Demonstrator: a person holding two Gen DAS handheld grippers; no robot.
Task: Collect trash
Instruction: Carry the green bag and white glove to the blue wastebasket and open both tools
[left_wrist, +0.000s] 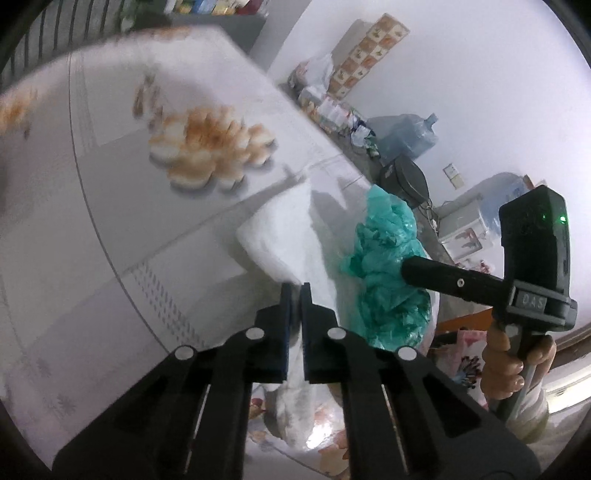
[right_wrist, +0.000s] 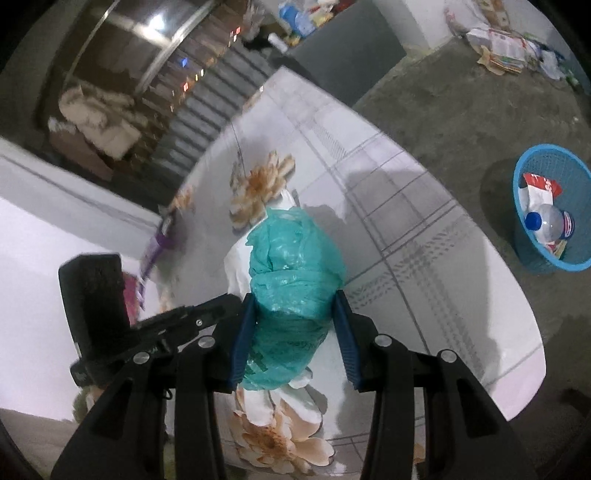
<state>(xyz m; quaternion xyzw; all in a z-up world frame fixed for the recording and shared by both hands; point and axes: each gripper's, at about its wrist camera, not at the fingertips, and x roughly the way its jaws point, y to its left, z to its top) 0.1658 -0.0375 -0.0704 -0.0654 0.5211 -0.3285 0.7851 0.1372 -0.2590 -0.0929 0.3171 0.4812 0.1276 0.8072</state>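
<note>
A crumpled green plastic bag (right_wrist: 293, 266) lies on the flowered tablecloth (right_wrist: 424, 229), partly over a white tissue (right_wrist: 240, 266). My right gripper (right_wrist: 293, 325) is open with its blue pads on either side of the green bag. In the left wrist view my left gripper (left_wrist: 295, 291) is shut on the white tissue (left_wrist: 280, 236), which sticks out beyond the pads. The green bag (left_wrist: 388, 266) lies just right of it, with the right gripper's body (left_wrist: 532, 254) reaching in from the right.
A blue mesh waste basket (right_wrist: 546, 258) stands on the concrete floor right of the table, holding a plastic bottle (right_wrist: 548, 221) and wrappers. A purple packet (right_wrist: 159, 247) lies at the table's left edge. Water jugs (left_wrist: 406, 136) and clutter line the wall.
</note>
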